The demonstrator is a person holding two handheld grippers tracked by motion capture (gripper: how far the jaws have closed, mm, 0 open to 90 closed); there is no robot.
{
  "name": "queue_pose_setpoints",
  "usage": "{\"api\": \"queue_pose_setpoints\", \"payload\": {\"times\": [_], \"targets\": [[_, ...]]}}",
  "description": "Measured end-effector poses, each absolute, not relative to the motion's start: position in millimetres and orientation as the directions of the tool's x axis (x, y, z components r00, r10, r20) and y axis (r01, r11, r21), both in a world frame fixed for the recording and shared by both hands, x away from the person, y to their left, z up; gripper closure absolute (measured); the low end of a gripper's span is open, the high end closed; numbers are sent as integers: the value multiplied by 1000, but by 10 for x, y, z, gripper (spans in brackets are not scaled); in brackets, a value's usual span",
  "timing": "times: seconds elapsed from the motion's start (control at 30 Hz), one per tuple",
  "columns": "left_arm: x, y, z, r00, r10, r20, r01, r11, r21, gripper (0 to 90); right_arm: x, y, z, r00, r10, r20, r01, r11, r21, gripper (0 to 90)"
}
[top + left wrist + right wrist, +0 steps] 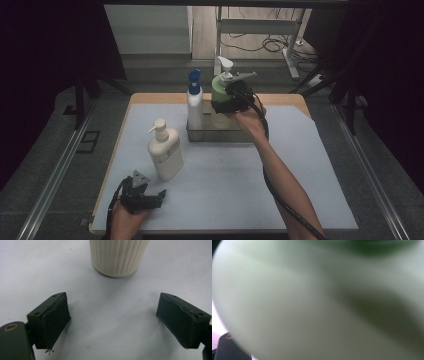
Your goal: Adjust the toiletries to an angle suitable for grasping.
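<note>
This looks like a lab or recording room set up for staged handling work, not a home. The wooden worktop (292,98) is covered by a pale mat (225,175) and ringed by dark curtains (55,45). Metal rails (57,172) run along both sides on a grey floor. Behind it stands a metal frame table (260,27) with loose cables (272,45) lying beneath.

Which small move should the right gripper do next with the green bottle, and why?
Probably lower it: the right gripper holds the green bottle above the clear bin, beside the blue-capped bottle standing inside.
</note>
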State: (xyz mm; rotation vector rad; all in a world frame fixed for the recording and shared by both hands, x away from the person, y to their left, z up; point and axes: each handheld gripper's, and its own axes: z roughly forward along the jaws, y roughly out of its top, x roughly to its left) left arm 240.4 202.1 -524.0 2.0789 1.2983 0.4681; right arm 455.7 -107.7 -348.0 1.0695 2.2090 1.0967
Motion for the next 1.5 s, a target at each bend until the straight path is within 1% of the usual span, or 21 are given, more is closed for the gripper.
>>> {"api": "queue_pose_setpoints", "payload": {"times": [0.87,1.5], "targets": [[2402,2020,-5239,449,893,-34,669,-310,676,107,4644,-1064,-3778,-605,795,-50,469,406,784,125],[2402,2021,-5239,450,892,-33,668,-312,676,107,4678,-1043,-4074,-602,797,-47,505,426,750,125]]}}
